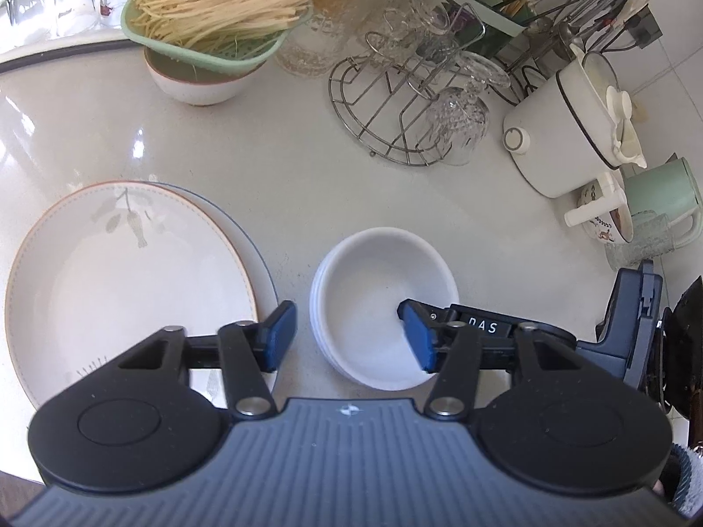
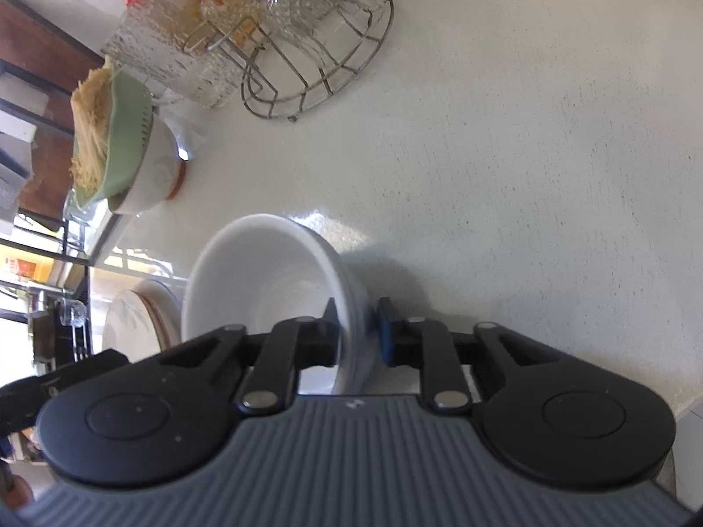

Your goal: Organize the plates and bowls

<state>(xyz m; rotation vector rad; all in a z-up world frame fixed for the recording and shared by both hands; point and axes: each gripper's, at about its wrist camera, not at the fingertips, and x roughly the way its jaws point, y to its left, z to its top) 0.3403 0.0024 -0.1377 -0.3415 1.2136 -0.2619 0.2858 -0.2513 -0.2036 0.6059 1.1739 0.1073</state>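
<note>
The white bowls and the plate look like glossy glazed ceramic. The bench is smooth, shiny stone. The rack is bare metal wire.

The only readable text was "DAS", in pale capital letters on a small black block mounted on the dark finger linkage of the right gripper, seen from the left wrist view where that gripper reached in over the stack of small white round bowls. A small pale emblem sat at the middle of each gripper's grey ribbed body, in both views, but it was too small to read. A yellow and red sign showed at the far left edge of the right wrist view, too blurred to read.
</note>
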